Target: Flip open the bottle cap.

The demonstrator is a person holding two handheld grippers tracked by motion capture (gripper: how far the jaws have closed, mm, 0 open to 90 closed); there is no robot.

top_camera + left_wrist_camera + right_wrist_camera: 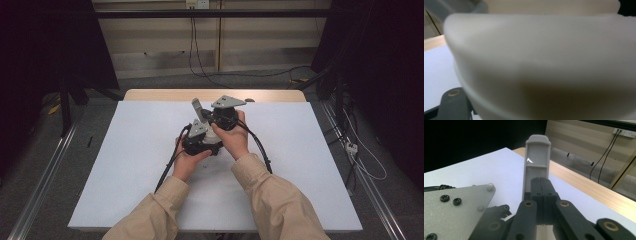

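Observation:
Both hands hold the grippers close together over the middle of the white table sheet. A grey upright piece with a pale window rises just beyond my right gripper, whose jaws are pressed together. I cannot tell whether they pinch its base. A cream, smooth-sided object sits right against the left gripper camera and hides its jaws, apart from one grey link at the bottom left. In the high view this cream object lies between my left gripper and the right hand.
A wooden table edge runs along the far side of the sheet. Black cables trail from both grippers toward the person. The left gripper's grey plate lies close beside the right jaws. Metal rails flank the table.

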